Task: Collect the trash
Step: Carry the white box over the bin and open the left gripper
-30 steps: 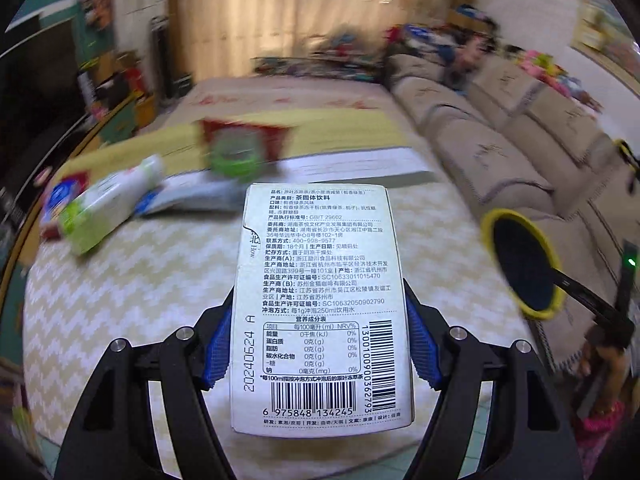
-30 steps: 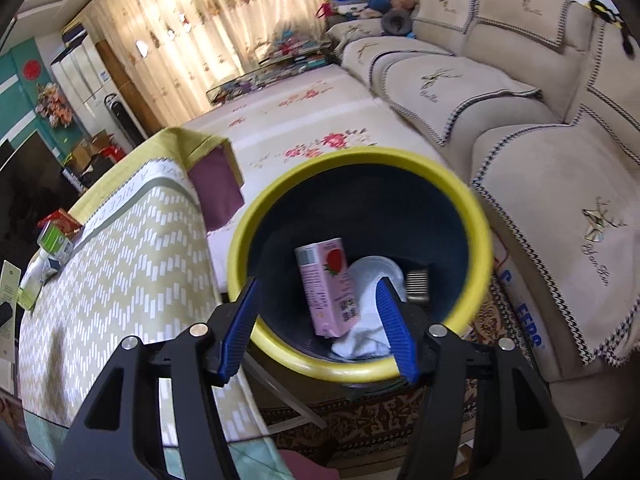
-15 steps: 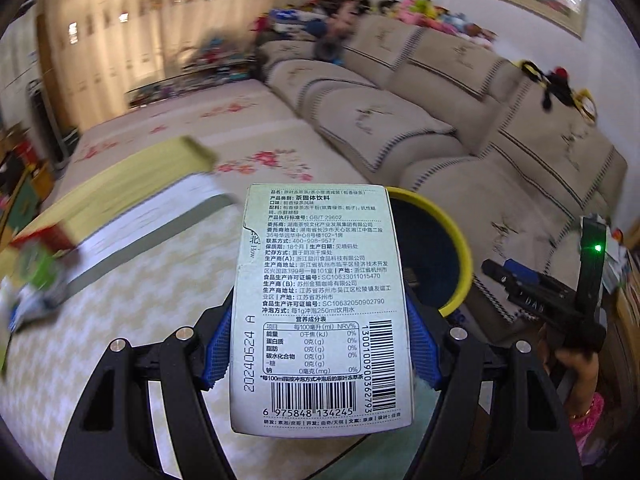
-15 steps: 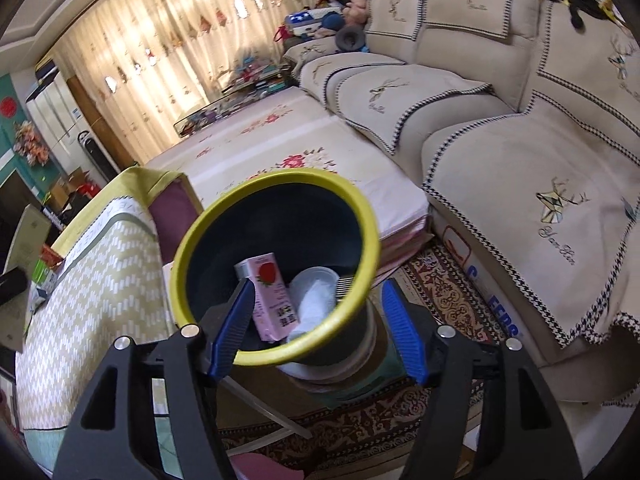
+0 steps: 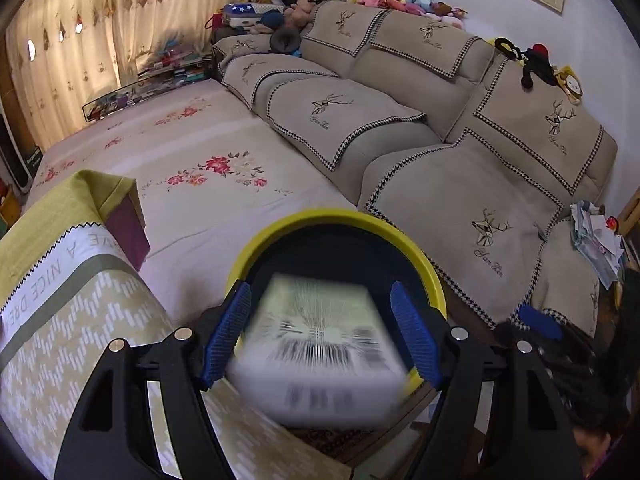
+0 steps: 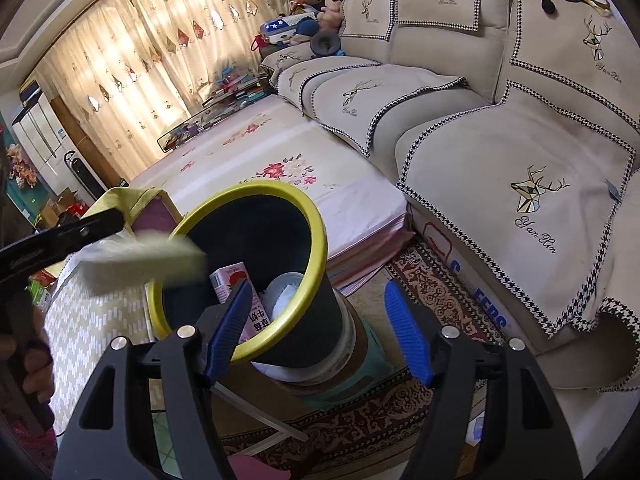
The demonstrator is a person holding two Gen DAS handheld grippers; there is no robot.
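Over the yellow-rimmed bin point(image 5: 400, 236), beside the sofa point(image 5: 460, 184), a blurred carton point(image 5: 320, 352) hangs.

Each gripper is black plastic with two long arms shaped like open triangles. The left gripper point(image 5: 320, 334) and the right gripper point(image 6: 318, 330) both have ridged blue pads point(image 6: 408, 334) on the fingers. Small shiny silver screws point(image 5: 183, 334) sit on the arms.

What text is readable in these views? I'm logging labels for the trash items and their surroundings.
"Yan Xin": embroidered under the deer on the sofa covers.
"A NICE DRE...": printed on the tablecloth, cut off at the edge.
"草莓牛奶": on the pink carton in the bin; smaller print unreadable.
White box: barcode and print blurred, unreadable.
Blue letters on the sofa base: partly hidden, unreadable.
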